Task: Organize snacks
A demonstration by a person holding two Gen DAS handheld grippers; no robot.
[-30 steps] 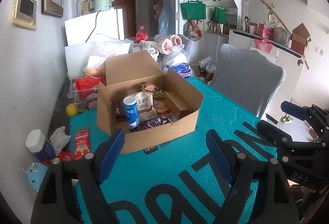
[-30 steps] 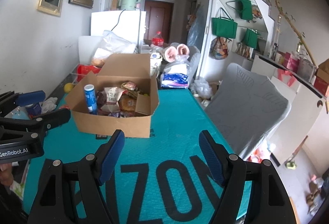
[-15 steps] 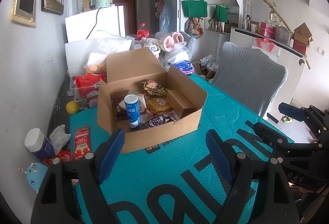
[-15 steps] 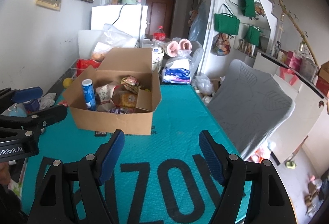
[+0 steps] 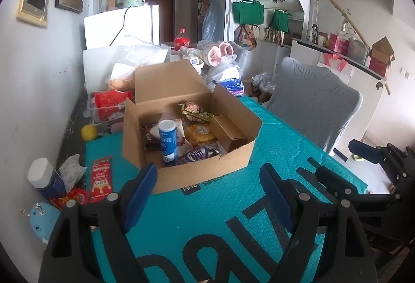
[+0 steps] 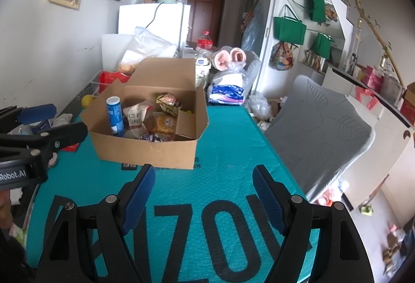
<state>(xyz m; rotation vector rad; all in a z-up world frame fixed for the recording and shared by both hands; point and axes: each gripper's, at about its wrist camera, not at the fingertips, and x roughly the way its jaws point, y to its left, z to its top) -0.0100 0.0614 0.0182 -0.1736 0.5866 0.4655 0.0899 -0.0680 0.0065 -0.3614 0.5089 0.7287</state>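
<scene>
Table cover (image 5: 272, 143): teal padded sheet with large black letters, spread over the whole near surface.
Cardboard box (image 5: 205, 168): open, flaps up, standing on the teal sheet at its far left part, ahead of both grippers.
Snacks in the box: an upright blue tube (image 5: 167, 143) with a white cap at the near left corner; a white packet (image 6: 135, 117) beside it; a yellow-orange wrapped cake (image 5: 201, 133) in the middle; a purple packet (image 5: 199, 153) against the near wall; a green and gold wrapper (image 5: 193, 110) at the far side.
Red packet (image 5: 101, 176): lying flat on the sheet, left of the box, apart from it.
Left gripper (image 5: 207, 185): jaws spread wide, nothing between them, hanging over the sheet near the box.
Right gripper (image 6: 203, 185): jaws spread and just widened a little, nothing between them, near side of the box.
Lemon-yellow ball (image 5: 89, 132): far left, beyond the sheet's edge.
</scene>
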